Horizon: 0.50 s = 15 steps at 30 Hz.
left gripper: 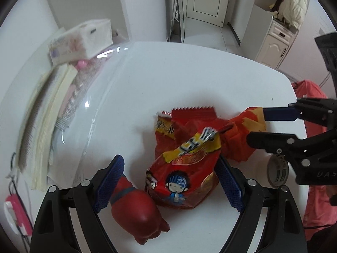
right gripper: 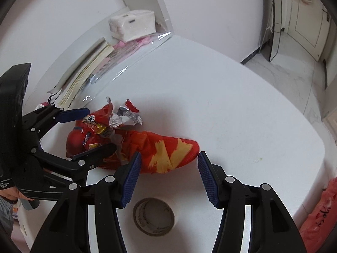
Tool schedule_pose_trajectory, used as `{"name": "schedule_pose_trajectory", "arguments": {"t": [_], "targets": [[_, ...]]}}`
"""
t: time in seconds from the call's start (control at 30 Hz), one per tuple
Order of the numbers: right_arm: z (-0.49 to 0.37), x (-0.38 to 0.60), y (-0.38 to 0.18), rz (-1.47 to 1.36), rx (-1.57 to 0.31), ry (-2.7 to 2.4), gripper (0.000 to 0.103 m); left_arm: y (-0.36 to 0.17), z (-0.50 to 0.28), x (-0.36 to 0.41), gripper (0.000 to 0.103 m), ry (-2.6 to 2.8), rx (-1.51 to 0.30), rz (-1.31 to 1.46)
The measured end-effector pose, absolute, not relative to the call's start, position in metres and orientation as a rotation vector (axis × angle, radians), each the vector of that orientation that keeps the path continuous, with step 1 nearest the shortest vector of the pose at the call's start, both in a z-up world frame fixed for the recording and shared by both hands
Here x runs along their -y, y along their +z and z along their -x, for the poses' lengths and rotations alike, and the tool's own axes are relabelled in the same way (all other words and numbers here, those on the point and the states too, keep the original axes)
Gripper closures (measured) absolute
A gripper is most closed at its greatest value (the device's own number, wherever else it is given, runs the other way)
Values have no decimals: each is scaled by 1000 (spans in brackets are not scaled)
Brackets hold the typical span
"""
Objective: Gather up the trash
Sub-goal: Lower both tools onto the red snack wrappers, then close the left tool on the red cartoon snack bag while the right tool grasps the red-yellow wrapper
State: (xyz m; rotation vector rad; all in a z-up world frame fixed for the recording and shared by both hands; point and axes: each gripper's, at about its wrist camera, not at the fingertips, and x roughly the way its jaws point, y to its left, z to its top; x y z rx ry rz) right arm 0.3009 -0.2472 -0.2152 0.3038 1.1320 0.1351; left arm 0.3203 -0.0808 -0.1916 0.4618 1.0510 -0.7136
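Note:
A crumpled red snack bag with a cartoon boy [left gripper: 181,181] lies on the white table [left gripper: 168,80] between the open fingers of my left gripper [left gripper: 168,181]. A dark red sausage-shaped wrapper [left gripper: 137,210] lies by its left finger. Further red and yellow wrappers [left gripper: 242,130] stretch right, where my right gripper [left gripper: 259,128] stands open around their end. In the right wrist view the red and yellow wrapper [right gripper: 166,154] lies between the open fingers of my right gripper [right gripper: 168,168], and the left gripper [right gripper: 94,128] stands open around the snack bag pile [right gripper: 94,130].
A tape roll [right gripper: 153,216] lies near the table's front edge. A stack of papers [left gripper: 48,116], a clear plastic sleeve [left gripper: 88,88] and a white tissue box [left gripper: 84,38] sit along the wall. A red bag [right gripper: 318,217] hangs beyond the table's right edge.

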Motion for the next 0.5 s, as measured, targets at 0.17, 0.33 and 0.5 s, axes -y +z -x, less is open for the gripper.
{"name": "schedule_pose_trajectory", "arguments": {"t": [0.17, 0.33, 0.5], "targets": [[-305, 242, -223, -326, -1149, 149, 48, -194, -320, 70, 41, -712, -1063, -445], [-311, 235, -226, -306, -1152, 170, 82, -190, -325, 55, 51, -698, -1080, -386], [-309, 235, -220, -315, -1123, 174, 99, -181, -328, 40, 60, -684, -1086, -322]]}}
